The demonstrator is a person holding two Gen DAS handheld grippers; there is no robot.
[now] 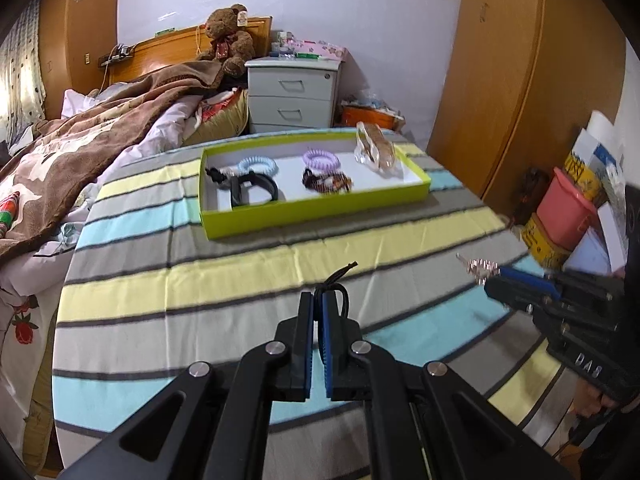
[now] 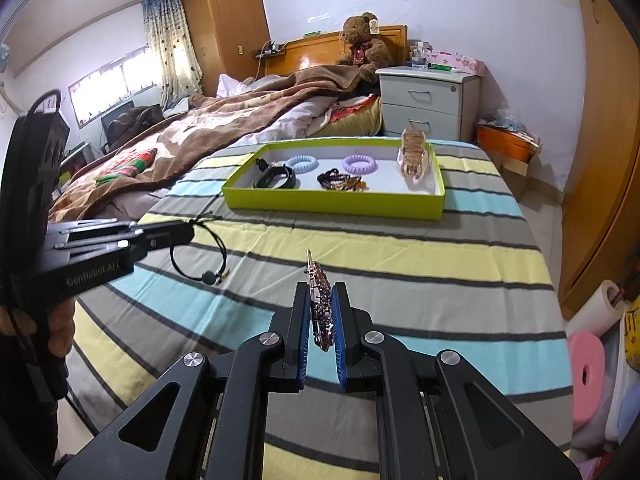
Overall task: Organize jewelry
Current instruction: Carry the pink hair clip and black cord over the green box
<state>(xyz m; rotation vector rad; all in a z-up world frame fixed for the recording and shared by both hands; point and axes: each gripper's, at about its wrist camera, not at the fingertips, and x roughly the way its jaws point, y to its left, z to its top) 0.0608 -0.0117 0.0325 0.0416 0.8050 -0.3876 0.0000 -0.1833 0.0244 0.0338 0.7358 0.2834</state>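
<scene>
My left gripper [image 1: 319, 296] is shut on a thin black cord bracelet [image 1: 340, 282], which loops out above the pads. In the right wrist view that bracelet [image 2: 206, 258] dangles from the left gripper [image 2: 191, 227] with a dark bead just over the striped cloth. My right gripper [image 2: 321, 294] is shut on a rose-gold jewelled hair clip [image 2: 319, 294], whose tip sticks out past the fingertips; the clip [image 1: 482, 268] shows at the right of the left wrist view. Ahead lies a lime-green tray [image 1: 320, 210] [image 2: 332, 202] with coil hair ties, a black band, a beaded piece and a clear claw clip.
A striped cloth [image 2: 400, 256] covers the table under both grippers. A bed with a brown blanket [image 2: 224, 128] runs along the left. A grey nightstand [image 2: 428, 100] stands behind the tray. Boxes and a pink tub [image 1: 560, 208] crowd the right edge beside a wooden wardrobe.
</scene>
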